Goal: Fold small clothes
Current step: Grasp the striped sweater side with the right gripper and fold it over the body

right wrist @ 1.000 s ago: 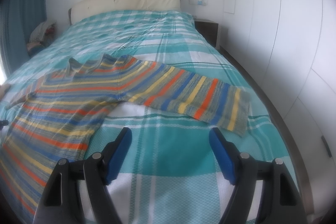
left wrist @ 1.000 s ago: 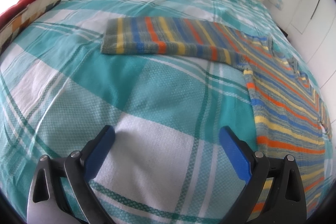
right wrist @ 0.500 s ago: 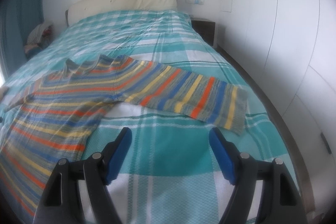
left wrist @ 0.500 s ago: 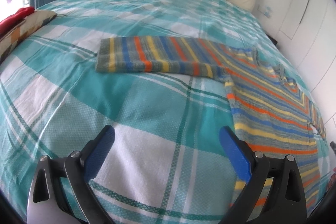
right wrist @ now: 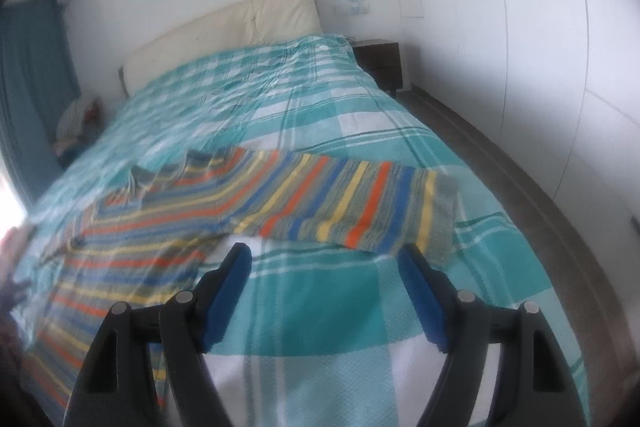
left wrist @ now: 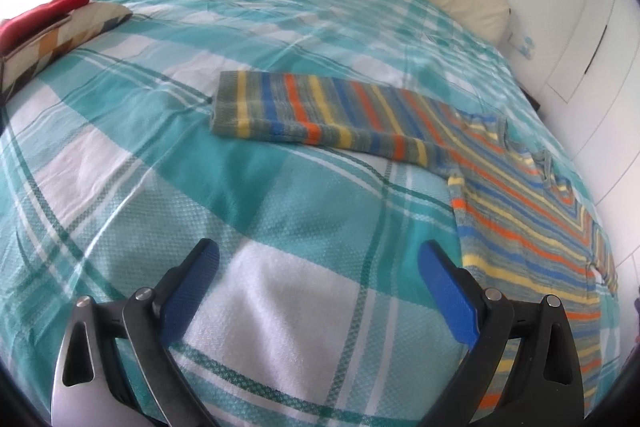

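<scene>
Striped sweater [left wrist: 532,211] laid flat on the teal plaid bedspread [left wrist: 280,211], seen from both wrist cameras. In the left wrist view the body occupies the right edge of the frame, while one sleeve [left wrist: 320,115] runs leftward toward centre, its long axis nearly horizontal and its cuff pointing to the left. In the right wrist view the sweater [right wrist: 132,259] fills the lower left, and the other sleeve [right wrist: 352,203] extends to the right of centre, its cuff ending close to the bed's right-hand edge, beyond which a dark floor strip and white wardrobe doors [right wrist: 540,47] follow. Left gripper [left wrist: 318,259]: blue pads spread apart, nothing between them, above bare bedspread with open cloth between it and the sleeve. Right gripper [right wrist: 326,259]: pads likewise spread and empty, just below the sleeve's near edge. A cream headboard [right wrist: 240,23] closes the far end; this view is blurred.
</scene>
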`<state>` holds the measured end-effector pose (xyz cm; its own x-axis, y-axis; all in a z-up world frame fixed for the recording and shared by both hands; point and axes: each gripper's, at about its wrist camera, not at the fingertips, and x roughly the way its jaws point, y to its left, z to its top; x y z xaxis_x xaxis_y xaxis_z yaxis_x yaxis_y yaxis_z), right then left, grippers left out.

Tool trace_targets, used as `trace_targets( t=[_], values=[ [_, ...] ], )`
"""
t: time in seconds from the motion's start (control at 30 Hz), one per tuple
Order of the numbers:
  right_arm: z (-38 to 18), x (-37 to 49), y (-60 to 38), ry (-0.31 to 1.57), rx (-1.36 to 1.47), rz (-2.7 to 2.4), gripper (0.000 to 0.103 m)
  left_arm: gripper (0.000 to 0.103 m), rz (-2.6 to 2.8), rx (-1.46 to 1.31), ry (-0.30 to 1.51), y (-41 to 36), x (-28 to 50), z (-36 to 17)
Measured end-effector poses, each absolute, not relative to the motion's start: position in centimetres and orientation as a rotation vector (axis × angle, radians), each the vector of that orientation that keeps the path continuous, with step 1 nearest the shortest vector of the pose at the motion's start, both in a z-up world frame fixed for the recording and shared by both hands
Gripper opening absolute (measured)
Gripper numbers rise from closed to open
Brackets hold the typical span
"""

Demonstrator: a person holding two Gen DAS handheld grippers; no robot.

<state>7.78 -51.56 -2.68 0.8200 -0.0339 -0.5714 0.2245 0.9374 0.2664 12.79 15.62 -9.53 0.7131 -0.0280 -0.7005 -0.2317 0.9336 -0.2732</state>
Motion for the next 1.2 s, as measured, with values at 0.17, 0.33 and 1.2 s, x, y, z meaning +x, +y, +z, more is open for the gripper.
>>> trace_targets(
  t=[0.17,0.33,1.2],
  values=[
    [-4.8,10.7,-60.7,0.69,0.712,-0.121,0.075,0.1,0.111,-0.376,0.779,15.8,13.1,-9.6],
    [-9.0,13.4,-64.1,0.823,0.939,-0.127,0.07,0.1,0.111,-0.348,0.776,15.4,13.1,-9.5],
    [8.8,24.2,-39.3,0.759,0.345,0.282,0.003,0.1,0.095,-0.371,0.807,15.4,13.6,-9.6]
  ],
)
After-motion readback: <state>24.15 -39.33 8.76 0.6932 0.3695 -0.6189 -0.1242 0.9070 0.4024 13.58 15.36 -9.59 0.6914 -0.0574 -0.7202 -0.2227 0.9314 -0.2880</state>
